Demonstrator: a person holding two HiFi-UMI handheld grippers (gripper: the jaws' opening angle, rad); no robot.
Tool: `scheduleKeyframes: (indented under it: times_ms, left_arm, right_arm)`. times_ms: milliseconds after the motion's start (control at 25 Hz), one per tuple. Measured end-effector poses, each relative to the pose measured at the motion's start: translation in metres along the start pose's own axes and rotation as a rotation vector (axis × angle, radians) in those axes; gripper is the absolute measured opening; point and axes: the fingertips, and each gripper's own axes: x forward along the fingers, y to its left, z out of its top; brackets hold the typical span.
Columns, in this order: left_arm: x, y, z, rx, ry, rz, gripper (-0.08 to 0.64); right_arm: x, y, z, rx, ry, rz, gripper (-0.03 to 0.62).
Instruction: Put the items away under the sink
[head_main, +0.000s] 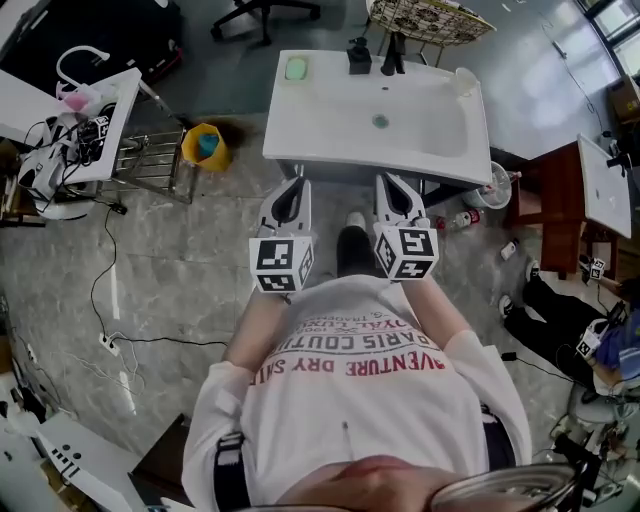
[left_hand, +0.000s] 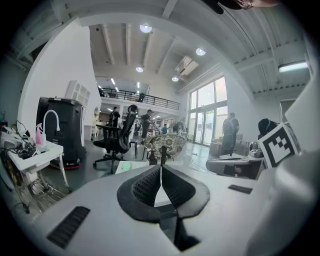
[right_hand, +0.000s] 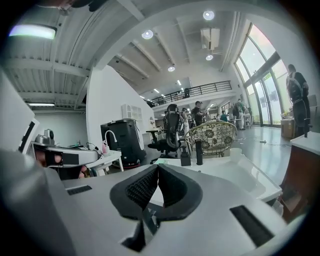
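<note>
A white sink (head_main: 330, 130) stands ahead of me on the grey floor. On its back edge are a green soap (head_main: 296, 68), a black dispenser (head_main: 359, 55), a black faucet (head_main: 393, 55) and a white cup (head_main: 465, 80). My left gripper (head_main: 291, 187) and right gripper (head_main: 389, 184) hover side by side just before the sink's front edge. Both are shut and hold nothing. The left gripper view shows its jaws (left_hand: 161, 170) pressed together, and in the right gripper view the jaws (right_hand: 157, 170) also meet. A bottle (head_main: 462, 219) lies on the floor under the sink's right side.
A yellow bucket (head_main: 205, 146) and a wire rack (head_main: 145, 160) stand left of the sink. A white round object (head_main: 497, 185) and a brown cabinet (head_main: 560, 200) are at the right. Cables (head_main: 105, 300) trail over the floor at the left. An office chair (left_hand: 117, 140) and people stand farther back.
</note>
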Motion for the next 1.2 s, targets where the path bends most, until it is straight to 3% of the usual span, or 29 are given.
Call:
scheduleKeyframes:
  times_ms: [360,680,880,1200]
  left_arm:
    - [0.089,0.037,0.026,0.030,-0.002,0.108,0.028]
    - [0.192,0.047,0.048,-0.006,0.001,0.152,0.028]
    - [0.241,0.048,0.052,-0.024,0.024,0.148,0.028]
    - [0.293,0.061,0.050,-0.026,0.072,0.086,0.028]
  right_arm:
    - [0.104,-0.049,0.032,0.018,-0.027,0.093,0.025]
    - [0.188,-0.105,0.058,-0.030,0.001,0.160,0.025]
    - [0.224,-0.130,0.055,-0.029,0.046,0.182,0.025]
    - [0.270,-0.144,0.046,-0.001,0.096,0.143,0.025]
